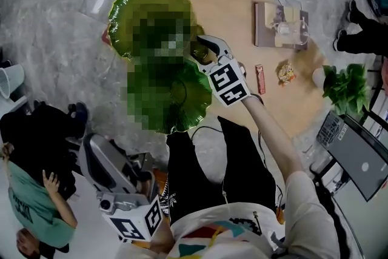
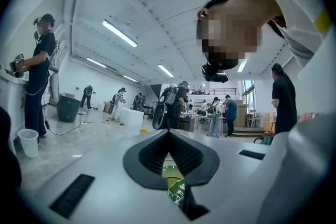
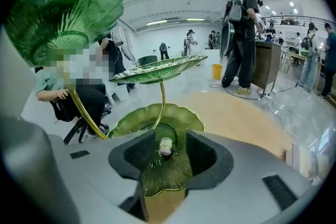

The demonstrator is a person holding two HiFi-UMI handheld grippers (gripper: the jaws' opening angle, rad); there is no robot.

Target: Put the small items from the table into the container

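Over the lowest green leaf dish (image 3: 131,122), the right hand-held gripper (image 3: 166,157) stands released around a small wrapped item (image 3: 166,146) lying in it, while the left hand-held gripper (image 2: 168,136) is clenched.

Wooden table (image 1: 236,15) bears green leaf-dish stand (image 1: 124,21), red bar (image 1: 260,79), wrapped sweet (image 1: 287,73) and tray (image 1: 262,27).

Right tool (image 3: 167,155) reaching forward, jaws apart; left tool (image 2: 168,136) low, jaws together

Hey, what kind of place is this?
Probably a big open workshop or lab hall: strip lights overhead, several people standing at work tables, and cables on the floor.
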